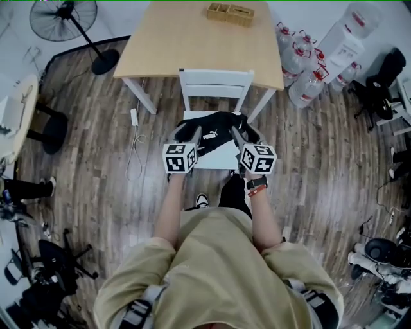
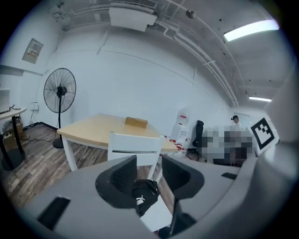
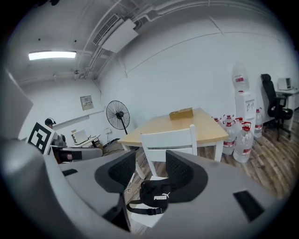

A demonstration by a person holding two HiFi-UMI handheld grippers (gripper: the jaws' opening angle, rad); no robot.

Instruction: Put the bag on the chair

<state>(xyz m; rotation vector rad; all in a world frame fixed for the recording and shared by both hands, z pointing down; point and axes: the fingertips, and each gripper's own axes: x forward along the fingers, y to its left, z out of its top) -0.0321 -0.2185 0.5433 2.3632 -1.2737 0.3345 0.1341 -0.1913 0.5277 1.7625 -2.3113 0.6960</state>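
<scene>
Bag (image 1: 215, 127), black with a white logo, lies on the chair (image 1: 215, 82) seat, over white sheets, towards the seat's back. Chair is white, tucked against the table (image 1: 192, 38), backrest on the table side. Left gripper (image 2: 149, 170) is over the seat's left side, jaws apart, nothing clamped; the bag shows below and beyond the gap, no pad contact seen. Right gripper (image 3: 150, 170) is over the seat's right side, jaws also apart and empty, bag below the gap. Both grippers are above the bag, apart from each other, pointing toward the backrest. Box (image 1: 230, 13) is on the table's far edge behind the chair. Fan (image 1: 77, 19) is left of the chair, water bottles (image 1: 308, 71) to its right.
</scene>
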